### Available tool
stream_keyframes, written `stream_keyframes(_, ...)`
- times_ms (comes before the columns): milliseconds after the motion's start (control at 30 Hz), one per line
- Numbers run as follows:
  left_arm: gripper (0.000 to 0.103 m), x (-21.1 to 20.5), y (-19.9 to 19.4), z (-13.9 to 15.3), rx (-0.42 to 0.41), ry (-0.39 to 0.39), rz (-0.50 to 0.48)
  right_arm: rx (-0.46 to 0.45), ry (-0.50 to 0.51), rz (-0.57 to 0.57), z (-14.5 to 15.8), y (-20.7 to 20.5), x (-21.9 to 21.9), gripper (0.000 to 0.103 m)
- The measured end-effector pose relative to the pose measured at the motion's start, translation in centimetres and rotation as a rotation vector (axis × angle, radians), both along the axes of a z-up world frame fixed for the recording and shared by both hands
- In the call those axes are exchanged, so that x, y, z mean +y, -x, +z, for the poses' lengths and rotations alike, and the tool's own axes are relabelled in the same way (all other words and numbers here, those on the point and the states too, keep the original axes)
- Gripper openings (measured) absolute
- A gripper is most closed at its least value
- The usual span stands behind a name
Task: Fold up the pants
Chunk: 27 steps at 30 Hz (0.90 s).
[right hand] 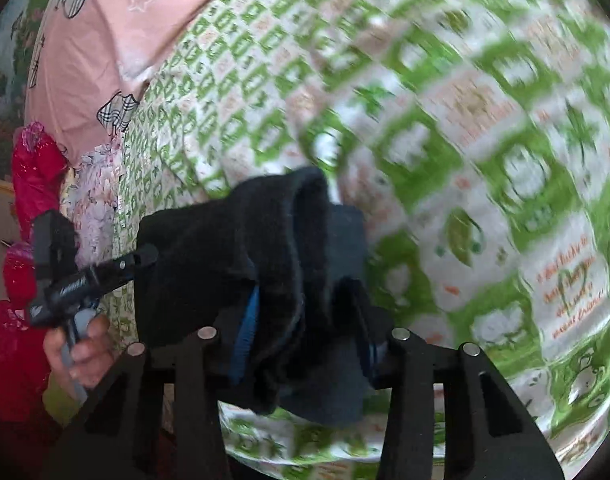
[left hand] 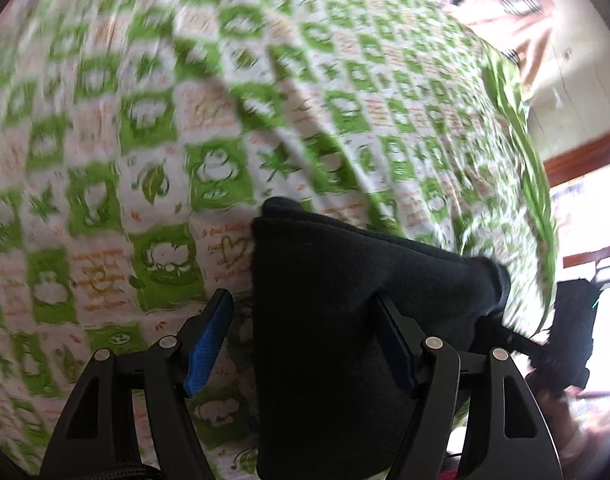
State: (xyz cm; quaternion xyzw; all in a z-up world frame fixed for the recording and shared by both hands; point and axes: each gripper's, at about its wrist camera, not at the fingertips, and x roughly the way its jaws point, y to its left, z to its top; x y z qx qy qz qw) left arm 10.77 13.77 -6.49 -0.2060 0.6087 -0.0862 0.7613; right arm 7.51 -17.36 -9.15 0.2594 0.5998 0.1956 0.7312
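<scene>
Left wrist view: the left tool [left hand: 305, 340] stands wide apart, its 2 fingers well separated. The blue pad of the one finger [left hand: 209, 344] is bare, with the sheet showing beside it. The black pants [left hand: 345, 320] hang in a thick bundle in the gap, lying against the other finger at the right of the view. I cannot tell whether that finger pins any cloth; nothing is clamped between the 2. The pants hang above a bed covered by a green and white checked sheet [left hand: 185, 120], which is blurred. At the right edge of the view the right tool [left hand: 561, 344] shows as a dark shape, touching the far end of the pants.

Right wrist view: the right tool [right hand: 305, 332] has the pants [right hand: 233, 256] bunched between its fingers, and its blue pad [right hand: 247, 328] presses into the cloth on one side. The other pad is mostly buried in folds, so the tool looks closed on the bundle. The pants sit lifted off the sheet [right hand: 485, 140]. At the left of the view a hand [right hand: 81, 356] holds the left tool [right hand: 85, 280], whose tip meets the edge of the pants. A pink quilt [right hand: 117, 40] lies at the far end of the bed, and something red and shiny [right hand: 29, 184] sits beside it.
</scene>
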Motion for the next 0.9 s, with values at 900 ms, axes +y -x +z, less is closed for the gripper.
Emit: stream_keyframes(900,0.061,0.2,1.9,-2.1,0.028,0.107,0.013,-0.010,-0.032,0.090,-0.7,-0.2,0.6,0.059)
